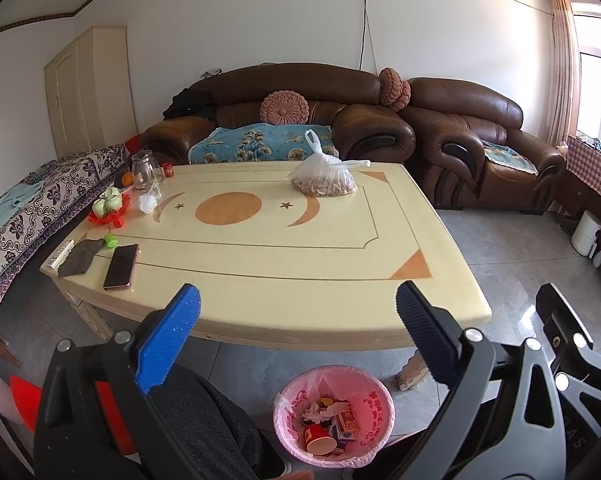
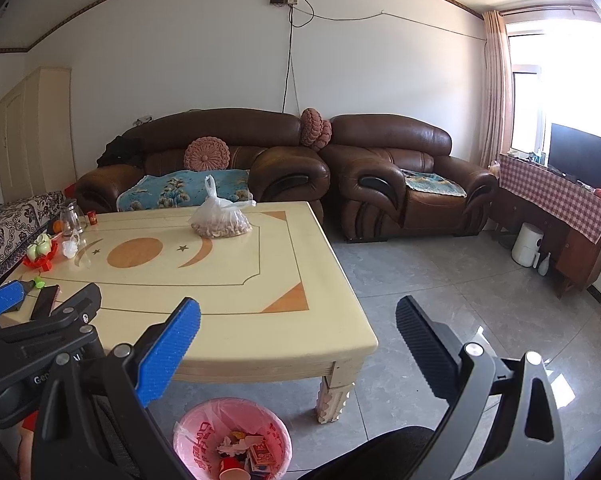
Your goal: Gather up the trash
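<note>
A pink-lined trash bin [image 1: 381,397] stands on the floor by the near edge of the cream table [image 1: 260,276]. It holds a red paper cup [image 1: 320,442], small card boxes and crumpled paper. My left gripper [image 1: 298,300] hangs open above the bin, with nothing between its blue and black fingers. In the right wrist view the same bin [image 2: 192,430] lies below my right gripper [image 2: 298,312], which is also open and empty. A crumpled white tissue [image 1: 147,202] lies on the table's far left.
On the table are a plastic bag of nuts [image 1: 324,180], a phone [image 1: 121,266], a grey cloth [image 1: 80,258], a remote [image 1: 60,254], a glass jug [image 1: 143,170] and green cups on a red tray [image 1: 108,205]. Brown sofas [image 2: 228,160] stand behind it. A person's dark trouser leg [image 1: 204,420] is left of the bin.
</note>
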Motion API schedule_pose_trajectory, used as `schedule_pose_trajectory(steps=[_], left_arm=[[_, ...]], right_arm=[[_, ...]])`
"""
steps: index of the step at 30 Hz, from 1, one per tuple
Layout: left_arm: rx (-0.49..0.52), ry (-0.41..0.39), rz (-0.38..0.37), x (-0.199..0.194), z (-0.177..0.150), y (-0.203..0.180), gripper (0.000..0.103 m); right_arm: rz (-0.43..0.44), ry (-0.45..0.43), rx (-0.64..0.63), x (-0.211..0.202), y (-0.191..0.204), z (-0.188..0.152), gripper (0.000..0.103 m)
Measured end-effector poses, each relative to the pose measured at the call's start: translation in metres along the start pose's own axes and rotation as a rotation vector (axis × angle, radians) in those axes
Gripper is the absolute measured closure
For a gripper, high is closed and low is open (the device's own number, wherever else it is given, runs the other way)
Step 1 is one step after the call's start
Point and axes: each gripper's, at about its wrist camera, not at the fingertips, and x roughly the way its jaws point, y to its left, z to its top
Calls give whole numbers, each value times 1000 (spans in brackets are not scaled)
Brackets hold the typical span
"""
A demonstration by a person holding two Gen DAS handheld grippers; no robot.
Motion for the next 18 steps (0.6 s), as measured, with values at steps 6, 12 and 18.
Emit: schedule_pose_trajectory(steps=[6,12,18], left_arm=[[2,1,0,1,0,1,7],[4,0,-2,0,0,2,7],[14,4,-2,0,-1,1,7]], right_arm=[[2,1,1,0,0,2,7],[0,-4,0,-1,0,2,7],[0,-1,1,0,1,1,7]])
